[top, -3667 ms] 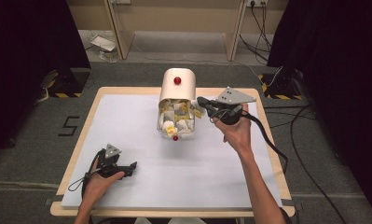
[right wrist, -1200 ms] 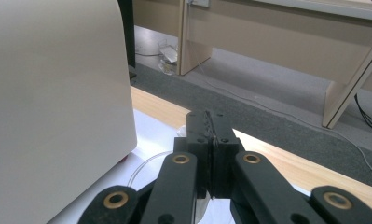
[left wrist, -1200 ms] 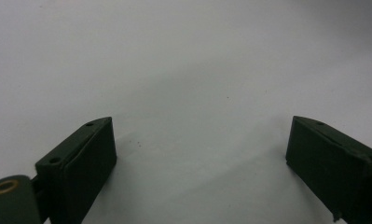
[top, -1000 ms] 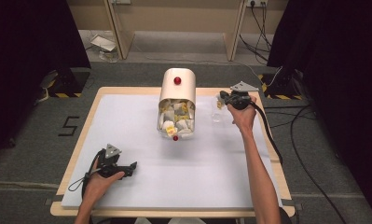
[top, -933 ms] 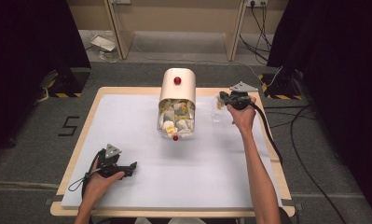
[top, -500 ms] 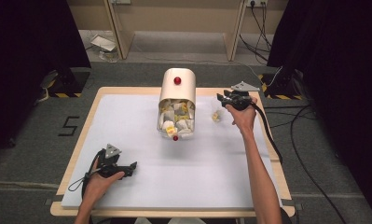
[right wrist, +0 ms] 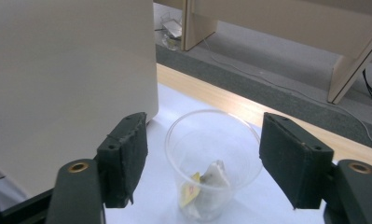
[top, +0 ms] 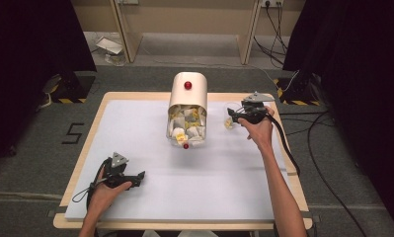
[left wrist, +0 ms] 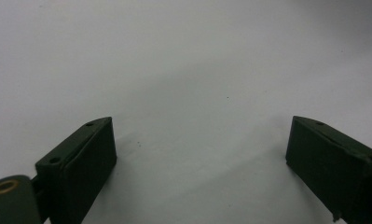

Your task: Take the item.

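A cream dispenser box (top: 187,98) with a red knob stands at the back middle of the table, its clear front full of tea bags (top: 186,127). To its right stands a clear plastic cup (right wrist: 212,154) with one tea bag (right wrist: 207,186) inside; the cup (top: 230,118) is small in the high view. My right gripper (top: 236,115) hovers open just above and beside the cup, jaws wide apart either side of it (right wrist: 202,163). My left gripper (top: 135,177) rests open on the white mat at the front left, nothing between its jaws (left wrist: 200,163).
The white mat (top: 150,197) covers a wooden table (top: 88,128). The dispenser's cream wall (right wrist: 67,70) is close on the left of the right gripper. Cables (top: 323,148) trail off the table's right side. Wooden furniture legs (top: 246,29) stand beyond the far edge.
The right gripper carried a tea bag from the dispenser's front to the cup on the right, opened, and the tea bag now lies in the cup. The left gripper stayed still.
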`<state>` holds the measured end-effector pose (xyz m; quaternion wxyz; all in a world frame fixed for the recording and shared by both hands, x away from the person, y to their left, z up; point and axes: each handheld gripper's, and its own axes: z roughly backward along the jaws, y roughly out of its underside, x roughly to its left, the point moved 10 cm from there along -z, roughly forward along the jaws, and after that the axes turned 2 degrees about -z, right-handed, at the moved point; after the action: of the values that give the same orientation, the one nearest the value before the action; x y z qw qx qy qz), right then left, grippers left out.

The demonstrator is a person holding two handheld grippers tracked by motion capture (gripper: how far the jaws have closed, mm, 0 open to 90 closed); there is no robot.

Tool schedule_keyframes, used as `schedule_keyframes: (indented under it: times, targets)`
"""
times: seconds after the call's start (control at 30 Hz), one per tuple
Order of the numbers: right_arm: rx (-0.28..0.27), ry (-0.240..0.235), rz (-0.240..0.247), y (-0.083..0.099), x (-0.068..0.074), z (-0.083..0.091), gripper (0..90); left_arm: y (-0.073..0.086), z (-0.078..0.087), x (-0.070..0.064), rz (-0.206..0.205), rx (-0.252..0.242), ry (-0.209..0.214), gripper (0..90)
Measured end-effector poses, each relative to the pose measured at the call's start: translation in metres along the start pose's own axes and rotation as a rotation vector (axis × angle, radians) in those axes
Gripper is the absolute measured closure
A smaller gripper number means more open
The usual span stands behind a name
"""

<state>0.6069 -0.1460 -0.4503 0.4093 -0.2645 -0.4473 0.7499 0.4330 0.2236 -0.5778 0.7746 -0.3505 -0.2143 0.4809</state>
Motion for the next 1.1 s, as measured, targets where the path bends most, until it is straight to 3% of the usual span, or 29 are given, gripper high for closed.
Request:
schedule_keyframes:
  times: [0.23,0.6,1.1]
  targets:
    - [0.015,0.001,-0.014,0.007,0.004,0.011,27.0,0.0,0.0,0.0,0.0,0.0,0.0,7.6]
    - [0.06,0.007,0.012,0.024,0.012,0.023,16.6,0.0,0.0,0.0,0.0,0.0,0.0,7.5]
    - [0.096,-0.016,0.041,0.053,0.025,0.038,16.4,0.0,0.0,0.0,0.0,0.0,0.0,7.6]
